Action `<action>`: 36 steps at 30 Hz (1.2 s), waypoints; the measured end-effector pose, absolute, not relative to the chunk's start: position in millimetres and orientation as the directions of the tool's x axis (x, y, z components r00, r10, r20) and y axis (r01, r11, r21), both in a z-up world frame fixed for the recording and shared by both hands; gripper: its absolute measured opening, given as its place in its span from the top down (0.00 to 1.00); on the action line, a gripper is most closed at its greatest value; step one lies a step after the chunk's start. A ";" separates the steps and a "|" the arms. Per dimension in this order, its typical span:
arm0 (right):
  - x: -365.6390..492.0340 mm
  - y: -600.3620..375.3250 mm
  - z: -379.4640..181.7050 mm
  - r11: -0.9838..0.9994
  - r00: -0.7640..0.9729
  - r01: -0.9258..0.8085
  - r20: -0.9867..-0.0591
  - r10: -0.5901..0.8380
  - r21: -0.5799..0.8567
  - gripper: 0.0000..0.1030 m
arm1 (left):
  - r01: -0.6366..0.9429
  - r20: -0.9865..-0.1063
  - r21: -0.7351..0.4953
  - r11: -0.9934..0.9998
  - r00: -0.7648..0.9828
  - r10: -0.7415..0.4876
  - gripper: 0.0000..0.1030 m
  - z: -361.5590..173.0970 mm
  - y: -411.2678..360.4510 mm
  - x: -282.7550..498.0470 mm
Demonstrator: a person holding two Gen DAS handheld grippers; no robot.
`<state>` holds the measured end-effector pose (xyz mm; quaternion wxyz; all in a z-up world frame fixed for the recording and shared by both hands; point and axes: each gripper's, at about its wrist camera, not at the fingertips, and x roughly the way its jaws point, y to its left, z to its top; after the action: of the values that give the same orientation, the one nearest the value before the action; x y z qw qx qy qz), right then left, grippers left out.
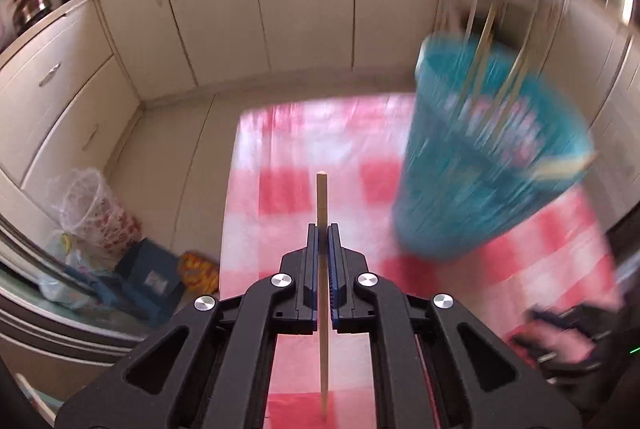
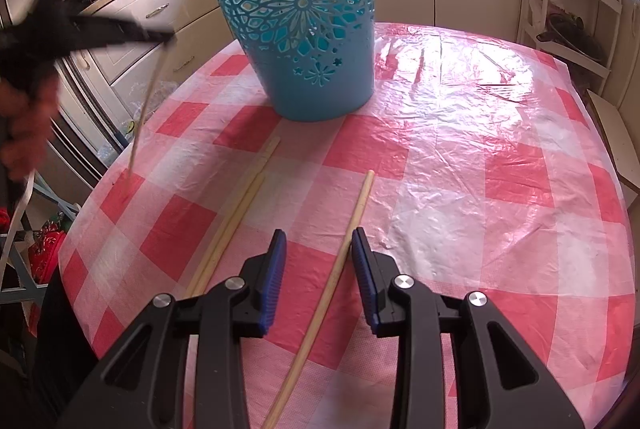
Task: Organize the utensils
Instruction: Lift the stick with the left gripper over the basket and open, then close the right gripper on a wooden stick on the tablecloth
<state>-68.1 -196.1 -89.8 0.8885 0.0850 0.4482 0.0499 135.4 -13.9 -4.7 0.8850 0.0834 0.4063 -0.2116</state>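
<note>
Nearest, the left gripper (image 1: 323, 229) is clamped tight on one chopstick (image 1: 322, 213). Meanwhile the right gripper (image 2: 319, 237) stands partly open, pads clear of a second chopstick (image 2: 352, 225) lying between them on the checked tablecloth (image 2: 460, 189). At its eleven o'clock lie two more chopsticks (image 2: 244, 197); beyond, around twelve, stands the blue basket (image 2: 304, 29).

The left tongs (image 1: 323, 229) are closed tight on a thin wooden chopstick (image 1: 322, 269) and point downward at a slant. The right tongs (image 2: 319, 241) also point down, with jaws apart, a chopstick (image 2: 340, 261) lying between them without touching the pads.
</note>
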 end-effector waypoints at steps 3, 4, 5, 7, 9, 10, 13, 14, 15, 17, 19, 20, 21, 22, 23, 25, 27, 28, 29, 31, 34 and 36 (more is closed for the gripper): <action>-67.8 -195.0 -90.5 0.981 0.593 -0.013 -0.788 0.162 0.192 0.67 | 0.473 -0.624 -0.100 0.875 0.655 -0.425 0.97 55.4 -16.1 125.4; -68.3 -193.9 -90.4 0.981 0.594 -0.012 -0.788 0.163 0.194 0.67 | 0.485 -0.589 -0.109 0.868 0.672 -0.450 0.97 69.6 -21.4 124.2; -68.5 -193.9 -90.3 0.981 0.594 -0.012 -0.788 0.164 0.195 0.67 | 0.497 -0.558 -0.113 0.860 0.685 -0.469 1.00 81.6 -28.2 123.7; -68.8 -194.5 -90.1 0.980 0.594 -0.011 -0.787 0.168 0.201 0.67 | 0.514 -0.511 -0.104 0.851 0.707 -0.489 1.00 101.9 -45.1 124.7; -68.9 -196.4 -90.0 0.978 0.594 -0.010 -0.785 0.175 0.210 0.67 | 0.534 -0.483 -0.107 0.838 0.709 -0.514 1.00 113.9 -59.6 128.7; -68.7 -197.5 -89.9 0.977 0.594 -0.010 -0.785 0.178 0.214 0.67 | 0.539 -0.470 -0.098 0.837 0.716 -0.516 1.00 119.3 -66.8 128.7; -68.6 -200.4 -89.8 0.975 0.593 -0.013 -0.784 0.184 0.220 0.67 | 0.549 -0.452 -0.102 0.829 0.717 -0.530 1.00 124.8 -74.6 127.2; -68.4 -200.7 -89.7 0.975 0.592 -0.015 -0.784 0.187 0.222 0.67 | 0.551 -0.454 -0.104 0.828 0.714 -0.533 1.00 124.9 -75.5 124.9; -68.2 -200.7 -89.7 0.975 0.591 -0.018 -0.784 0.188 0.220 0.66 | 0.551 -0.458 -0.101 0.828 0.714 -0.530 1.00 124.5 -75.7 123.2; -68.2 -199.3 -89.7 0.977 0.591 -0.022 -0.785 0.184 0.213 0.65 | 0.549 -0.470 -0.100 0.830 0.709 -0.526 1.00 120.2 -75.4 120.4; -68.5 -197.8 -89.6 0.978 0.591 -0.025 -0.786 0.180 0.205 0.64 | 0.543 -0.497 -0.093 0.835 0.701 -0.511 1.00 109.0 -71.4 119.2; -68.4 -197.5 -89.8 0.979 0.591 -0.025 -0.786 0.179 0.204 0.64 | 0.539 -0.513 -0.092 0.837 0.694 -0.504 1.00 103.5 -69.8 118.2; -68.5 -197.7 -89.8 0.978 0.591 -0.025 -0.786 0.181 0.206 0.64 | 0.535 -0.528 -0.096 0.840 0.688 -0.498 1.00 97.3 -66.9 118.3; -68.3 -197.7 -89.8 0.978 0.591 -0.024 -0.786 0.181 0.207 0.64 | 0.527 -0.549 -0.107 0.843 0.676 -0.492 1.00 86.6 -62.5 118.5; -68.3 -197.2 -89.9 0.978 0.591 -0.024 -0.786 0.181 0.207 0.64 | 0.521 -0.565 -0.113 0.846 0.666 -0.486 1.00 78.5 -58.6 117.7; -68.3 -197.3 -89.8 0.979 0.591 -0.027 -0.787 0.180 0.204 0.63 | 0.503 -0.596 -0.128 0.855 0.650 -0.471 1.00 60.7 -49.6 116.4; -68.3 -197.2 -89.7 0.979 0.590 -0.027 -0.787 0.179 0.202 0.63 | 0.493 -0.623 -0.150 0.857 0.626 -0.469 1.00 42.9 -39.8 112.1; -68.1 -195.5 -89.9 0.979 0.590 -0.027 -0.788 0.177 0.200 0.63 | 0.489 -0.638 -0.152 0.859 0.616 -0.463 1.00 33.1 -35.6 107.8; -68.1 -195.3 -89.9 0.980 0.590 -0.027 -0.788 0.176 0.198 0.63 | 0.490 -0.659 -0.166 0.856 0.591 -0.466 1.00 23.1 -33.4 103.5; -67.5 -196.5 -90.5 0.977 0.589 -0.023 -0.786 0.186 0.214 0.63 | 0.501 -0.708 -0.197 0.843 0.522 -0.476 0.99 -1.8 -33.6 93.7; -67.6 -198.3 -90.7 0.981 0.593 0.008 -0.790 0.153 0.196 0.75 | 0.534 -0.781 -0.178 0.827 0.435 -0.449 0.99 -43.8 -47.6 72.3; -67.9 -192.1 -90.5 0.992 0.594 0.003 -0.799 0.098 0.124 0.81 | 0.540 -0.808 -0.190 0.820 0.388 -0.443 0.99 -64.9 -54.2 64.3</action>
<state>-67.9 -192.1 -90.5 0.8909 0.0562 0.4499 0.0267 64.3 -54.2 -64.9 0.8316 0.0522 0.4673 -0.2956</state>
